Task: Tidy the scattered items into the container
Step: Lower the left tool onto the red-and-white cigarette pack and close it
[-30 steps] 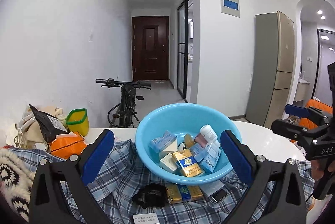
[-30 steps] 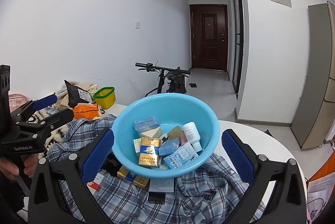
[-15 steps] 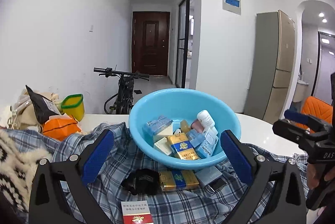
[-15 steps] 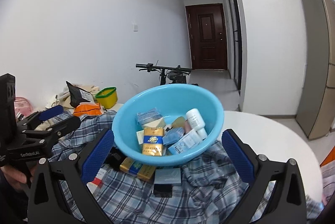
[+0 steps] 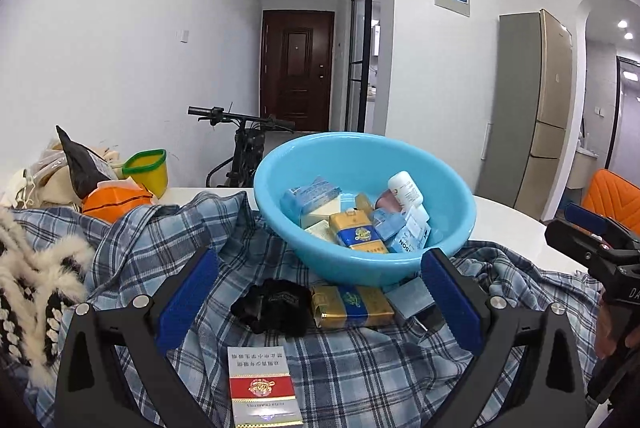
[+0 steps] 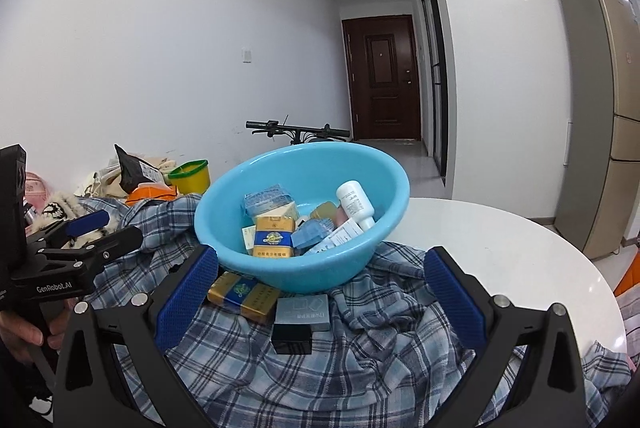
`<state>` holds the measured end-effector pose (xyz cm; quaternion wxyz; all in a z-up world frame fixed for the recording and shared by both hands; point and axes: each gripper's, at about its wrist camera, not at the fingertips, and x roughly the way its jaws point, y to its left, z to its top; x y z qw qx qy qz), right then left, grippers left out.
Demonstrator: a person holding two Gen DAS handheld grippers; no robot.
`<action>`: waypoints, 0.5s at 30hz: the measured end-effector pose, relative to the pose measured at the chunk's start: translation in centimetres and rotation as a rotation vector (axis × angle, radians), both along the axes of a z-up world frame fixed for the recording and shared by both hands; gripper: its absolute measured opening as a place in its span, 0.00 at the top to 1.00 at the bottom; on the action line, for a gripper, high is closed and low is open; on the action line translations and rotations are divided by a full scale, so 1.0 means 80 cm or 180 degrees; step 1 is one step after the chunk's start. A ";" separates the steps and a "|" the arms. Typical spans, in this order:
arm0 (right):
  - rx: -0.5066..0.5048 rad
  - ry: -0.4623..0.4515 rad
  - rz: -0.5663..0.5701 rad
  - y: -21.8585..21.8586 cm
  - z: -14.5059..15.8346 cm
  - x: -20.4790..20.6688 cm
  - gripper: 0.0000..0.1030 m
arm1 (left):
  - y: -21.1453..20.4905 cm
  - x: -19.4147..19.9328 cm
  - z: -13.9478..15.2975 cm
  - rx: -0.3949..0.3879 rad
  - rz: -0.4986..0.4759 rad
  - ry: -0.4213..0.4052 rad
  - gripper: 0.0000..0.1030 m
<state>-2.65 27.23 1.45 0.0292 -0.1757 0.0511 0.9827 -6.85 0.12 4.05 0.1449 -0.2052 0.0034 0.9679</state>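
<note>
The basin (image 5: 360, 260) sits tilted on a rumpled plaid shirt (image 5: 360, 368) on a white table (image 6: 500, 240), already loaded with boxes and a white bottle (image 5: 406, 188). Four items are left outside it, on the shirt at its near side: a gold pack (image 5: 352, 306) touching the basin's base, a grey box (image 6: 303, 313) beside it, a black box (image 6: 292, 339) in front of that, a black pouch (image 5: 272, 306), and nearer still a red-and-white pack (image 5: 262, 388).

The left gripper (image 5: 320, 308) is held wide apart and empty above these items; the right gripper (image 6: 320, 306) is likewise spread and empty.

A grasp could be spoiled by the soft cloth: a fold may be pinched together with a flat pack. The tilted basin could be nudged by a finger reaching for the gold pack, and its contents spilled.
</note>
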 end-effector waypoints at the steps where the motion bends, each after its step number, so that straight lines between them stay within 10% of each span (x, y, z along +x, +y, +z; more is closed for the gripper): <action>1: 0.0009 -0.0018 0.0001 0.000 -0.002 0.000 0.00 | 0.000 -0.001 -0.002 -0.0002 0.0001 -0.0011 0.00; 8: 0.0005 -0.0357 0.0203 -0.001 -0.010 -0.017 0.00 | 0.008 -0.010 -0.008 -0.0293 -0.0036 -0.0279 0.00; 15: -0.0089 -0.1575 0.0720 0.000 -0.038 -0.065 0.00 | 0.007 -0.061 -0.045 -0.0865 -0.0470 -0.1653 0.00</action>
